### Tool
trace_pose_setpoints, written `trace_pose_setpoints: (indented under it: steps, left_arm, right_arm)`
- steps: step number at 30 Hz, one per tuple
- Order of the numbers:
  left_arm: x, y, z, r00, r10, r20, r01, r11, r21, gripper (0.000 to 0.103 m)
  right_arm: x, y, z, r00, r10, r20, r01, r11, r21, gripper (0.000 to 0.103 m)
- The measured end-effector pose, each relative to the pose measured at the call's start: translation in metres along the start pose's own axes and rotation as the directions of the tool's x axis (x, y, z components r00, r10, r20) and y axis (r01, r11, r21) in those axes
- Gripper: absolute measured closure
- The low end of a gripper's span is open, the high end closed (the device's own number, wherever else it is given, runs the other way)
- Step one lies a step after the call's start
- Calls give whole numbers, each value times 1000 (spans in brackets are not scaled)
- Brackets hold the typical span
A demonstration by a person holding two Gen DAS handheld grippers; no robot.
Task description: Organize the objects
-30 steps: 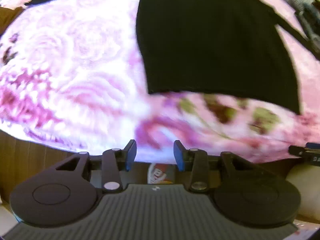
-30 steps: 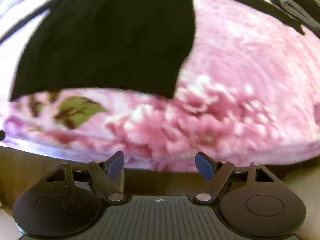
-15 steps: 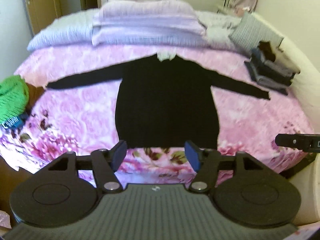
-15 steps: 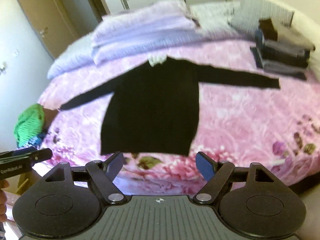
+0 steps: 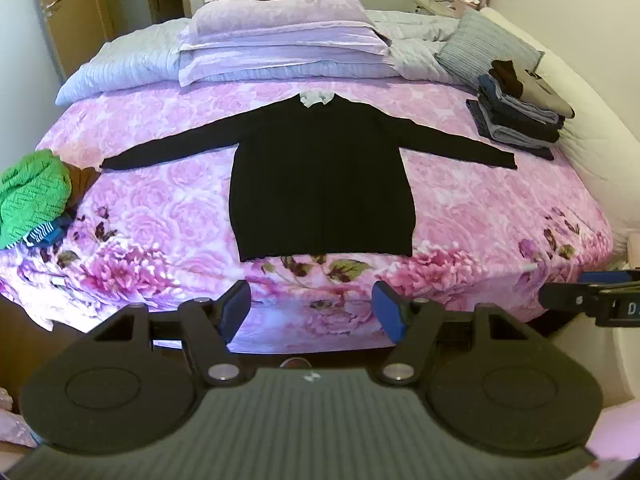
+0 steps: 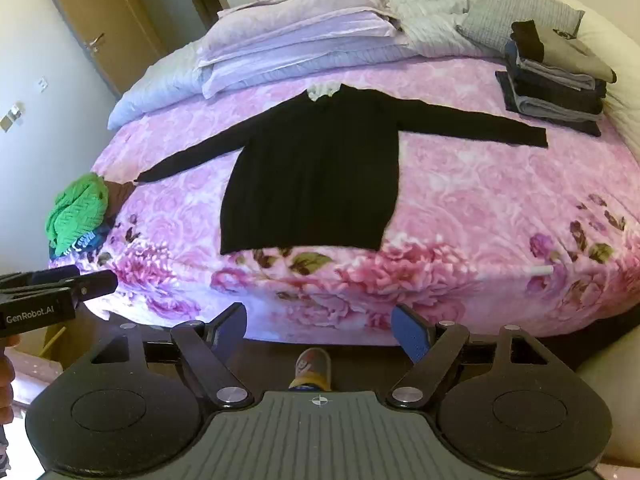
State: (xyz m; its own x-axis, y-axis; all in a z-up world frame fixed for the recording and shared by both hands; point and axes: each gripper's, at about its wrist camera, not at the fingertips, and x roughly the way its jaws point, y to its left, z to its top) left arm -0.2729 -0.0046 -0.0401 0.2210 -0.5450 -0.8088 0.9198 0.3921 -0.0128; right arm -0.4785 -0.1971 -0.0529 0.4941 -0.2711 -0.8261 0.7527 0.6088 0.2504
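The black sweater [image 5: 324, 184] lies spread flat mid-bed, sleeves out — folding is still to do. A folded stack [image 5: 520, 116] waits behind. Left gripper [image 5: 314, 312] and right gripper [image 6: 320, 330] hang wide, empty.

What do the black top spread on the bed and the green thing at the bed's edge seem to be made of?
Black top: probably a fine, matte knit; it lies limp and flat, faint ribbing.
Green thing: chunky knit, likely wool or acrylic; raised zigzag stitches show.
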Motion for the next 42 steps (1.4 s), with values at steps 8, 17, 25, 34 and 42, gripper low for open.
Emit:
trace_pose_setpoints:
  steps: [8,17,25,34,42]
  left_arm:
    - [-12,-6,-2,1000,3,14,-3,999,41,36]
    - [-12,-3,-6,1000,9,-1,-9,999,37,36]
    - [-10,1,-8,1000,13,-11,-13,999,35,36]
    - [-9,-2,-8,1000,10,-11,-10,999,32,35]
    - [-5,-16,-4,1000,11,-12,-11,999,34,35]
  right_arm:
    - [-4,12,-9,1000,-11,-1,11,1000,-25,27]
    - [1,26,-8,1000,-18,-18,18,999,-51,27]
    - [6,29,-6,999,-20,-32,18,998,-55,27]
    - [9,28,-5,999,-24,-40,22,998,-54,27]
    - [8,19,-1,999,-20,-38,19,999,-50,27]
